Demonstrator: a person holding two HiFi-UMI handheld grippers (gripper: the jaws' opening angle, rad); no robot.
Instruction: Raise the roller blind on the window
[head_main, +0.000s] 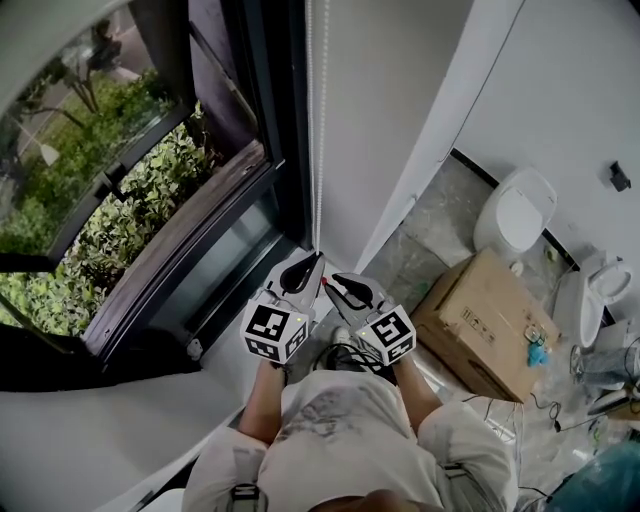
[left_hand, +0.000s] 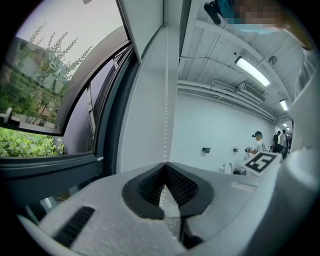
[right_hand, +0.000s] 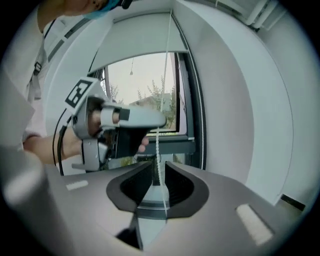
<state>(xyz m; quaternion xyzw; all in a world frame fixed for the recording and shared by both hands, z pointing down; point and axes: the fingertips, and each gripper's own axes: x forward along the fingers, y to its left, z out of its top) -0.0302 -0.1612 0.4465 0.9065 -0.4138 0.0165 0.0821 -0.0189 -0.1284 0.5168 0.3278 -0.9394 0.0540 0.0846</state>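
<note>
Room: unfinished bathroom with white walls and a grey marbled floor. Dark-framed window (head_main: 120, 180) at left, green shrubs outside.

Roller blind (right_hand: 145, 37) covers the upper part of the window; glass shows below its lower edge. Bead chain (head_main: 318, 120) hangs straight down the white wall strip just right of the frame.

Left gripper (head_main: 303, 268): jaws closed, clamped on the bead chain, which runs up from the tips.

Right gripper (head_main: 345, 285): just beside the left one and lower. Jaws apart; the chain hangs in the gap and neither pad presses on it.

Surroundings: cardboard box (head_main: 485, 320) on the floor at right, toilet (head_main: 515, 210) against the wall beyond it, both well apart from the chain. People (left_hand: 257, 142) stand at the far wall.
</note>
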